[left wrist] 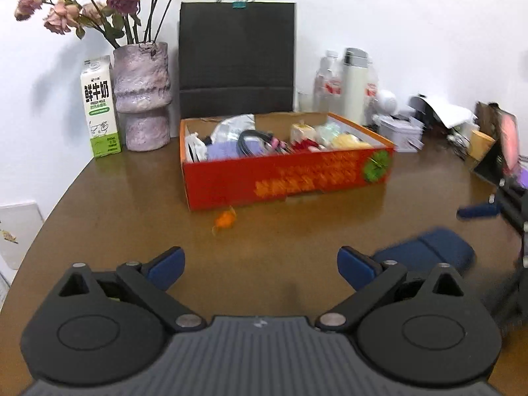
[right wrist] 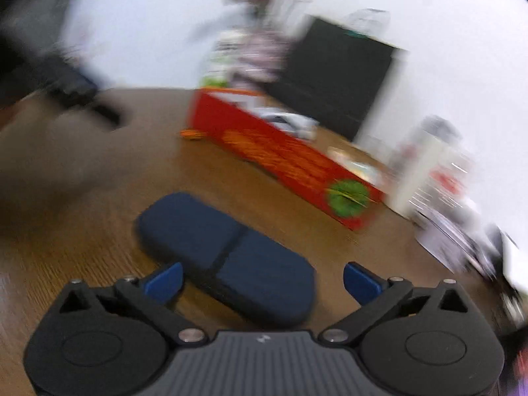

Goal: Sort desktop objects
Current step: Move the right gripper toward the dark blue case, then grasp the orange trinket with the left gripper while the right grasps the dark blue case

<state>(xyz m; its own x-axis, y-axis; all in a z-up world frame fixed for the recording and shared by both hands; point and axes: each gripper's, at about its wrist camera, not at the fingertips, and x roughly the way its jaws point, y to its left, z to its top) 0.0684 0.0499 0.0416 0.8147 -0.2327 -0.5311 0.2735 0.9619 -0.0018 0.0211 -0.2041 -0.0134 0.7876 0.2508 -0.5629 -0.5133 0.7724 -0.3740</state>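
Left gripper [left wrist: 260, 269]: held wide apart, nothing between the fingers.
Right gripper [right wrist: 263, 282]: spread wide — poised over the blue case [right wrist: 227, 254].
Blue case: laid flat on the table [left wrist: 132, 198], near the red box [left wrist: 287, 178].
Orange candy [left wrist: 225, 219]: just before the box.

Both low over table [left wrist: 132, 198], sharing red box [left wrist: 283, 178], right view blurred, seemingly angled

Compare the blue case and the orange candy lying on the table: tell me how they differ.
1. Size: the blue case is far larger than the orange candy.
2. Shape: the case is a long, flat, rounded slab with a dark seam across it; the candy is a small crinkled lump.
3. Place: the candy lies just in front of the red box; the case lies nearer, right before the right gripper.
Both rest loose on the table, outside the box.
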